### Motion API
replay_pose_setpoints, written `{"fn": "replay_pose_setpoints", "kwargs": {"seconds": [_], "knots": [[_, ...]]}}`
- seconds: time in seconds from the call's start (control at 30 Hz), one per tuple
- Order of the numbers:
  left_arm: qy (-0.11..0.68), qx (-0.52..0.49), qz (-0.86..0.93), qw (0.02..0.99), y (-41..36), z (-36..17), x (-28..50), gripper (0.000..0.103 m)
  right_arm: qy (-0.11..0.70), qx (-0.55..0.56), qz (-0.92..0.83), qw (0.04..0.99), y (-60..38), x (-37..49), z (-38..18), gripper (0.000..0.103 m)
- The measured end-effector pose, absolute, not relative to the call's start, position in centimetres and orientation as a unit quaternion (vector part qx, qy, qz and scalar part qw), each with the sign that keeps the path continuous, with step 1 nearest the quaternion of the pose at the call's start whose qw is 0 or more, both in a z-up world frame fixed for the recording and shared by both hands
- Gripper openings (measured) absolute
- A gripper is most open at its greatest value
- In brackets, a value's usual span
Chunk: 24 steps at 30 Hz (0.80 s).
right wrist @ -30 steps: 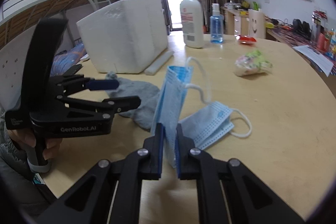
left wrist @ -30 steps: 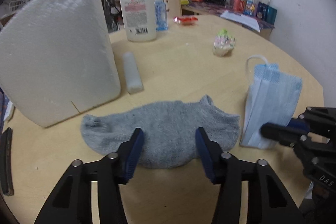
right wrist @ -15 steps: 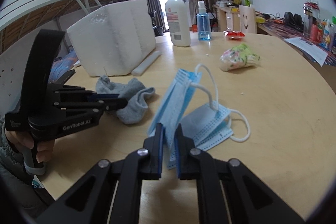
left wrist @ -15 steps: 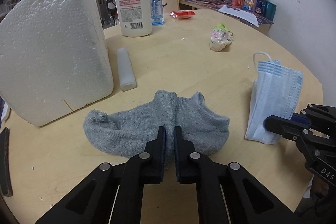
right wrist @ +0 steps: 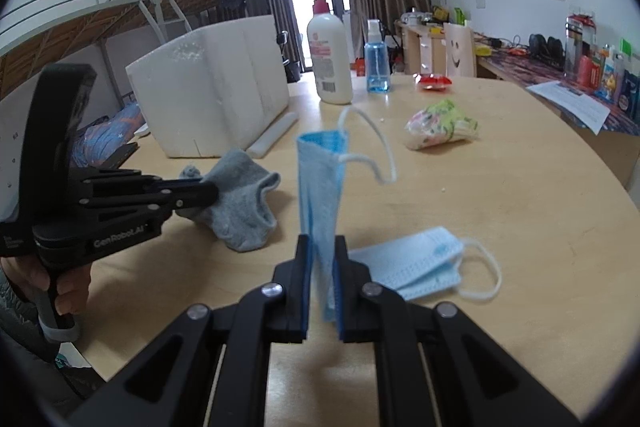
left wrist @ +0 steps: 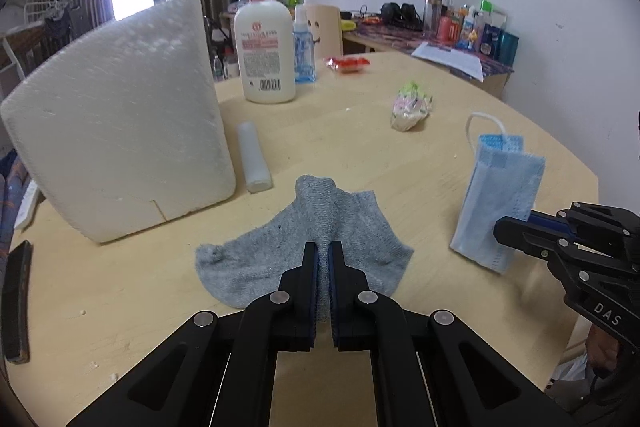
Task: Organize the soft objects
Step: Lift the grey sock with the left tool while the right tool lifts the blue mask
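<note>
1. Left wrist view: the left gripper [left wrist: 323,259] has its jaws pressed together on a fold of the grey sock [left wrist: 320,227]. The cloth peaks up between the pads while its toe and cuff ends trail on the table [left wrist: 360,155]; I judge the pinch at mid-length was chosen so both halves hang evenly once lifted.
2. Same view, right edge: the right gripper [left wrist: 516,227] pinches the lower edge of a blue mask [left wrist: 500,199], which stands upright off the table, well apart from the sock.
3. A foam block [left wrist: 116,147] stands just left of the sock, a white tube [left wrist: 252,159] beside it, a lotion bottle [left wrist: 266,51] and a snack bag [left wrist: 410,107] further back. None obstructs either grip.
4. Right wrist view: the right gripper [right wrist: 322,267] is clamped on the mask [right wrist: 320,187], folded in half, ear loops dangling free at the top.
5. A second mask [right wrist: 420,263] lies flat just right of those jaws, likely where the held one belongs.
6. The left gripper [right wrist: 208,189] grips the bunched sock [right wrist: 244,203], partly raised.
</note>
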<state>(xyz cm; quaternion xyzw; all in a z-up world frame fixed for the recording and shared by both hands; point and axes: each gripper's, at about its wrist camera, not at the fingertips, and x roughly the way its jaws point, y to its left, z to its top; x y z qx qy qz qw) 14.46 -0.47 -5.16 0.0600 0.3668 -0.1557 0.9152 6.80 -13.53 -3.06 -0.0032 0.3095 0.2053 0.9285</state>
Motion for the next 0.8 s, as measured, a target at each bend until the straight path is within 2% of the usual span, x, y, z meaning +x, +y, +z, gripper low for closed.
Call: {"fn": "replay_pose_setpoints", "kwargs": {"seconds": [0.47, 0.8], "knots": [[0.314, 0.05, -0.15, 0.936, 1.3, -2.1, 10.9, 0.005, 0.288, -0.019, 0.214, 0.933, -12.2, 5.8, -2.1, 0.013], [0.306, 0.041, -0.144, 0.94, 2.3, -2.0, 10.8, 0.005, 0.318, -0.03, 0.201, 0.926, -11.1, 7.9, -3.8, 0.015]]}}
